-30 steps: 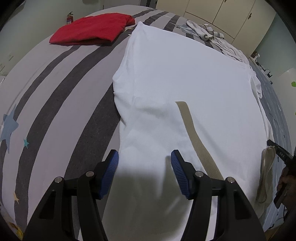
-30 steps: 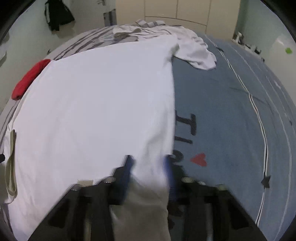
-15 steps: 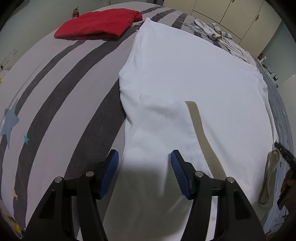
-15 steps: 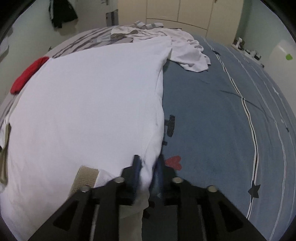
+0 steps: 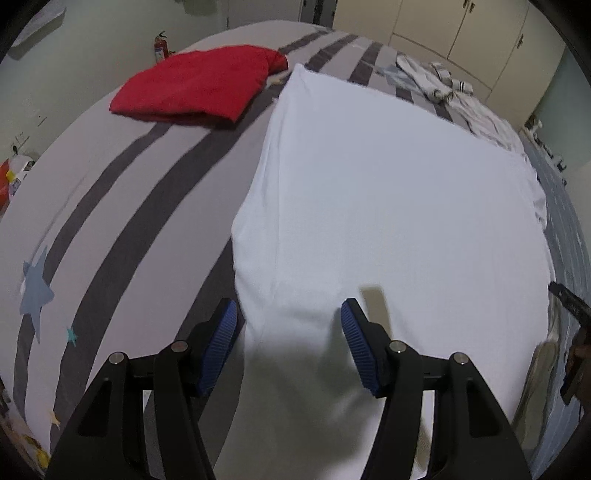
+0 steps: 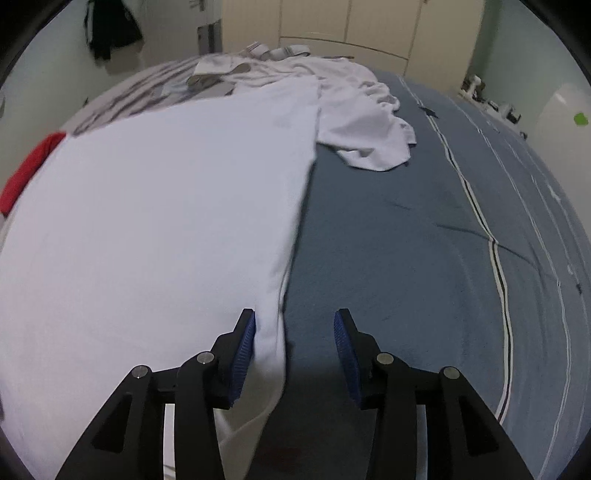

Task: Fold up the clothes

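Observation:
A large white garment (image 5: 388, 192) lies spread flat across the bed, with a khaki strip (image 5: 373, 299) showing near its close end. My left gripper (image 5: 288, 317) is open just above the garment's near left edge. In the right wrist view the same white garment (image 6: 166, 206) fills the left half. My right gripper (image 6: 293, 328) is open over its right edge, with the hem lying between the fingers and nothing pinched.
A folded red garment (image 5: 199, 86) lies at the far left on the grey striped cover (image 5: 110, 206). A crumpled white piece (image 6: 365, 125) and striped clothes (image 5: 443, 85) lie at the far end. Blue bedding (image 6: 424, 240) stretches to the right. Cupboards (image 6: 351, 22) stand behind the bed.
My right gripper was shut on the garment's right edge; now it is open and the edge lies on the bed. The left gripper stayed open and moved forward over the garment.

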The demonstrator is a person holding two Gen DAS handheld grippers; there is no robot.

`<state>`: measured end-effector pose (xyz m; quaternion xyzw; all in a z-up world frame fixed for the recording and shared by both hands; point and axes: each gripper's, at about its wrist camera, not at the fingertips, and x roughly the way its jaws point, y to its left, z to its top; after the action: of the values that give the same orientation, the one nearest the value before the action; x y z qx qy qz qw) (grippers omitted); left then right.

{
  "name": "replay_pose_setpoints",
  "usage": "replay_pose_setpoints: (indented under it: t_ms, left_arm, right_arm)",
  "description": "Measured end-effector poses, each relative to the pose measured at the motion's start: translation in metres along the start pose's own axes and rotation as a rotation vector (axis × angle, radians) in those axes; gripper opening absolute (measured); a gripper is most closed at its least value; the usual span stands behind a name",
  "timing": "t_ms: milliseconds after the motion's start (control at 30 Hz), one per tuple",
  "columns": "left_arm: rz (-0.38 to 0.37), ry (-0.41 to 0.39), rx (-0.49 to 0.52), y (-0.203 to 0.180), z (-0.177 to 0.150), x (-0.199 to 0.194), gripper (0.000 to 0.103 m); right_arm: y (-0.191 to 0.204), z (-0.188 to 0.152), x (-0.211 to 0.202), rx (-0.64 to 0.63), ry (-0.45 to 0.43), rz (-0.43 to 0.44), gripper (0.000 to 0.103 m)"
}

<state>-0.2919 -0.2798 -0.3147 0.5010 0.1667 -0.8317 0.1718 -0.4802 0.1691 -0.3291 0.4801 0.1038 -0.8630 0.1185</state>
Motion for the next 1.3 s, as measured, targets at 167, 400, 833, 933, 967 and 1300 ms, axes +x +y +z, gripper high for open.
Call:
replay_pose_setpoints:
  t_ms: [167,400,833,933,967,1300]
  left_arm:
    - [0.009,-0.023,0.005,0.001,0.02,0.015,0.056]
    - [0.021,-0.051,0.027,0.019,0.049,0.029,0.056]
    - [-0.019,-0.032,0.051,0.042,0.036,0.014,0.056]
    - [-0.024,-0.01,0.068,0.037,0.014,0.005,0.056]
    - [-0.027,-0.006,0.075,0.034,0.005,0.001,0.056]
    - [-0.044,0.045,0.169,0.004,-0.102,-0.055,0.056]
  right_arm:
    - [-0.004,0.012,0.0,-0.05,-0.026,-0.019,0.04]
    - [-0.016,0.032,0.015,0.002,-0.02,-0.046,0.041]
    - [0.024,0.022,-0.022,0.049,-0.072,0.015,0.045]
    - [0.033,0.018,-0.029,0.061,-0.078,0.034,0.045]
    - [0.037,0.017,-0.031,0.065,-0.08,0.04,0.045]
    - [0.083,-0.054,-0.097,0.035,-0.042,0.157,0.045]
